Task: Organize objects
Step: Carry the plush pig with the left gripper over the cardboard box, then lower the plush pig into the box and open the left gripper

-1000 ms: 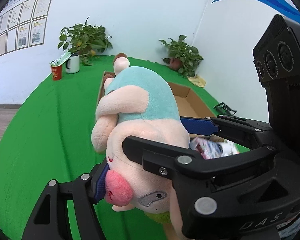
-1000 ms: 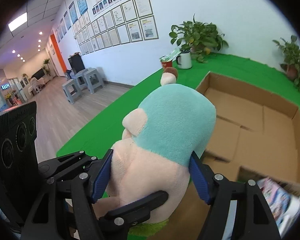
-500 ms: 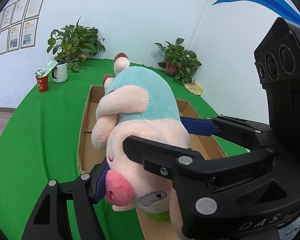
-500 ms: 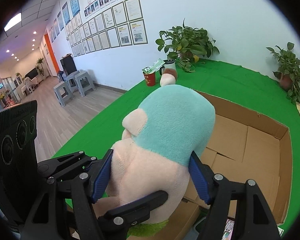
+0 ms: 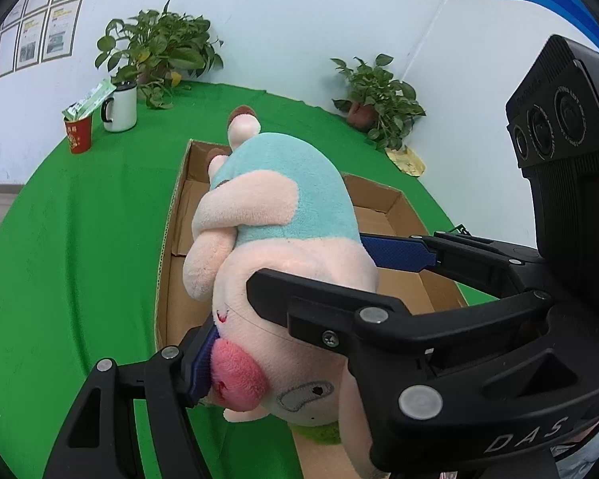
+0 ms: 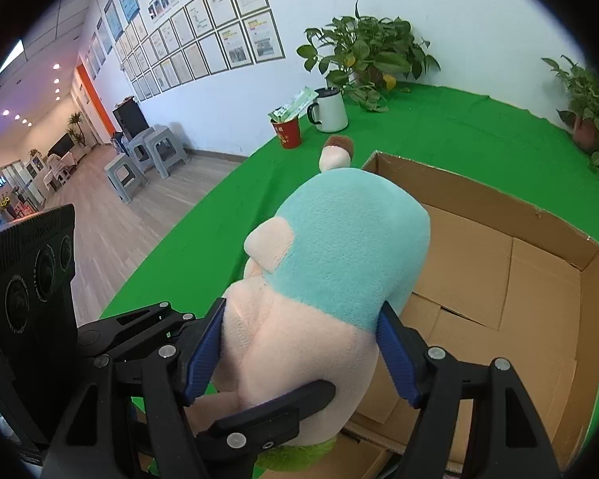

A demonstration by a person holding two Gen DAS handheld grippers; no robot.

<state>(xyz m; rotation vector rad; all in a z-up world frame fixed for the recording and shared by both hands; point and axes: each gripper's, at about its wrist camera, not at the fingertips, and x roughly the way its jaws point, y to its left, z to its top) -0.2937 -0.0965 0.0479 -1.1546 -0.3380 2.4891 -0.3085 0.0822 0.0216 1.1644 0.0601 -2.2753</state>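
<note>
**Inspector:** Left wrist view first. What do you hold, and how?

**Operator:** My left gripper [image 5: 295, 299] is clamped on the head end of a plush pig [image 5: 283, 239], one blue pad against the pink snout, the other against the far cheek. My right gripper [image 6: 299, 343] pinches the same toy lower on its pale body, with both blue pads pressed into the pile. The toy hangs clear of the surface [image 5: 72, 239], above the near part of the open cardboard box [image 6: 539, 279].

**Inspector:** Step in hand?

**Operator:** I judge it to be the carry: the toy is held over the box and not yet set down. The next move calls for lowering both grippers together until the pig rests on the box floor, then parting the jaws evenly so neither pad drags the fabric.

**Inspector:** Materials?

**Operator:** The pig is soft and rounded, with short fuzzy pile, pale pink with a teal back and a brown-tipped foot; it dents under the pads. The box is shallow corrugated board, with flaps lying flat inside. Green felt-like cloth covers the surface. A white mug [image 6: 331, 109] and a red cup [image 6: 287, 131] stand well apart from the box.
</note>
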